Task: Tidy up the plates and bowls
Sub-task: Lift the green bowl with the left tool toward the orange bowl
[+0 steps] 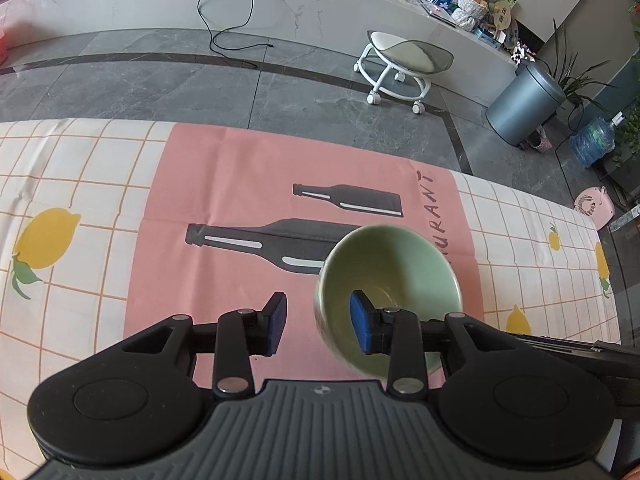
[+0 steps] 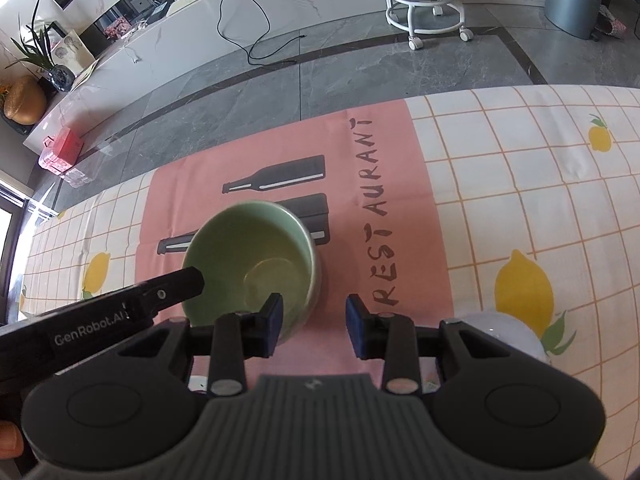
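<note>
A pale green bowl stands upright on the pink placemat; it also shows in the right wrist view. My left gripper is open, its right pad inside the bowl's near rim and its left pad outside over the mat. In the right wrist view the left gripper's finger reaches over the bowl's left rim. My right gripper is open, straddling the bowl's near right wall, left pad inside. A white dish peeks from behind the right gripper's right arm.
The table has a lemon-print checked cloth under the pink mat. Beyond the far edge lie grey floor tiles, a white wheeled stool, a grey bin and a black cable.
</note>
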Motion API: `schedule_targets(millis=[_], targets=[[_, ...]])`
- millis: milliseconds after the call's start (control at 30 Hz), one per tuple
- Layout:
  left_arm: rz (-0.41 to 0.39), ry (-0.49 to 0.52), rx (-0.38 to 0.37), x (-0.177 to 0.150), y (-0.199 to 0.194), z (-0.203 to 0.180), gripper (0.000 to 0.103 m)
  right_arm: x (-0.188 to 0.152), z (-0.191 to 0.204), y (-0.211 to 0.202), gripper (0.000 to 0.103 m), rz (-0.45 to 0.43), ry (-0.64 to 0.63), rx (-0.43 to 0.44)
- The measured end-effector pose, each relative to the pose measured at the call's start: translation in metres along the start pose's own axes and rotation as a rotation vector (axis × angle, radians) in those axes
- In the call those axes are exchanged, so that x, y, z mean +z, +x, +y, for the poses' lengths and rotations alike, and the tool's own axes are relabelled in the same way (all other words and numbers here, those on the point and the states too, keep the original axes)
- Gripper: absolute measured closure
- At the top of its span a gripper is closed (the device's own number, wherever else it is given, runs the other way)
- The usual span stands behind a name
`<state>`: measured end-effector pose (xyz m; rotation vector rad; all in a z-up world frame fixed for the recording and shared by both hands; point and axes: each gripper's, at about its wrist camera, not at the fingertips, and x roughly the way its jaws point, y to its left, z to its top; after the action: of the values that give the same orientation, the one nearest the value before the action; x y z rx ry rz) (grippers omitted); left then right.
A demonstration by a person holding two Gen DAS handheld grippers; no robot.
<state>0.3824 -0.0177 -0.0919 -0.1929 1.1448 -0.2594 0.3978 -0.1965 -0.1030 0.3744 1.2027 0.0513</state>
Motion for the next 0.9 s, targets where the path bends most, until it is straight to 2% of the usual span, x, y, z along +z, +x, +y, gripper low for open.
schedule_targets(millis=[33,233,500,700,900], targets=[[0.01,-0.003,0.0,-0.001,0.003,0.001,0.065,0.001,0.0,0.004,0.072,0.004,0.006,0.001],[0.034,-0.018,-0.016,-0.002,0.011,0.003,0.089,0.001,-0.001,0.014,0.089,0.013,0.041,0.036],[0.037,-0.003,0.017,-0.006,-0.003,-0.007,0.09,-0.002,-0.001,0.009,0.092,0.019,0.091,0.027],[-0.008,0.001,0.032,-0.017,-0.045,-0.018,0.09,-0.015,0.004,-0.023,0.093,-0.008,0.084,0.047],[-0.064,0.021,0.056,-0.04,-0.1,-0.032,0.09,-0.039,0.013,-0.074,0.093,-0.055,0.062,0.075]])
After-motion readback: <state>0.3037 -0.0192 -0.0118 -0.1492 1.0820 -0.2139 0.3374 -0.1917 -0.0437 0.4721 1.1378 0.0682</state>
